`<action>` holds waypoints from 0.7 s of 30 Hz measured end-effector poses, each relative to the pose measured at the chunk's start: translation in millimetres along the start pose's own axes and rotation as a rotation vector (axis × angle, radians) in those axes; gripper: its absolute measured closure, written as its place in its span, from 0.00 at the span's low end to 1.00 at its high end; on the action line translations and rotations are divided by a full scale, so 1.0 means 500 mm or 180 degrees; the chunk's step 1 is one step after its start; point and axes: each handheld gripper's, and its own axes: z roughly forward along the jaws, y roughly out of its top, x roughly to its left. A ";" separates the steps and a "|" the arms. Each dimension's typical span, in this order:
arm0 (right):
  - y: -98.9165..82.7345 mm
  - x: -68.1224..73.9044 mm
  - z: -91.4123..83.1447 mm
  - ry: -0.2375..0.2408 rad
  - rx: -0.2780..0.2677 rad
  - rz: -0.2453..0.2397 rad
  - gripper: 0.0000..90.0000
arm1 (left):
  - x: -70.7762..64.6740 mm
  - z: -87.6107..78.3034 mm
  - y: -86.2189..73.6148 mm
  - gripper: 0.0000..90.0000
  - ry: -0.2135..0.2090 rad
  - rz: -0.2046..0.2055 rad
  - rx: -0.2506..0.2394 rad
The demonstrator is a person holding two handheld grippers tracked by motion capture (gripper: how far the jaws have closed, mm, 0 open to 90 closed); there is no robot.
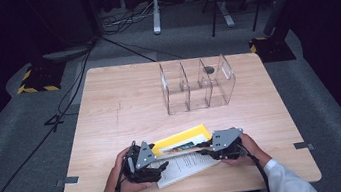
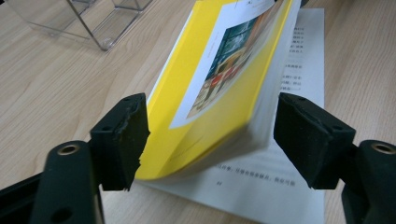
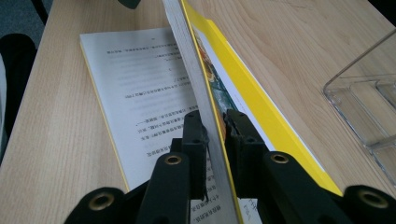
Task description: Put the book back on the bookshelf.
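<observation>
A yellow-covered book point(image 1: 182, 140) lies open near the table's front edge, with a white page of printed text point(image 1: 188, 166) flat beneath. Its front cover and a thick block of pages point(image 3: 196, 70) stand raised at a slant. My right gripper point(image 3: 217, 126) is shut on that raised block at its page edge, one pad on the pages and one on the picture cover. My left gripper point(image 2: 215, 140) is open at the other end, its pads wide on either side of the raised block's corner point(image 2: 219, 93). In the high view the left gripper point(image 1: 161, 167) and right gripper point(image 1: 206, 147) flank the book.
A clear plastic organizer point(image 1: 197, 84) with several upright compartments stands at the back middle of the wooden table point(image 1: 124, 107); its corner shows in the left gripper view point(image 2: 98, 23) and the right gripper view point(image 3: 364, 107). Cables and stands lie on the floor beyond.
</observation>
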 end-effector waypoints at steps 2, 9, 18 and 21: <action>0.004 0.003 0.002 0.0004 0.0014 -0.0008 0.88 | -0.002 0.005 0.004 0.43 -0.0011 0.0064 0.0018; -0.001 -0.003 0.004 0.0092 -0.0085 0.0169 0.74 | 0.007 0.003 -0.009 0.80 -0.0251 0.0246 0.0063; -0.054 -0.037 -0.004 0.0071 -0.0148 0.0283 0.75 | 0.032 -0.007 -0.028 0.82 -0.0405 0.0116 -0.0008; -0.053 -0.027 -0.007 0.0006 -0.0193 0.0077 0.82 | 0.042 -0.012 -0.029 0.80 -0.0442 0.0026 -0.0015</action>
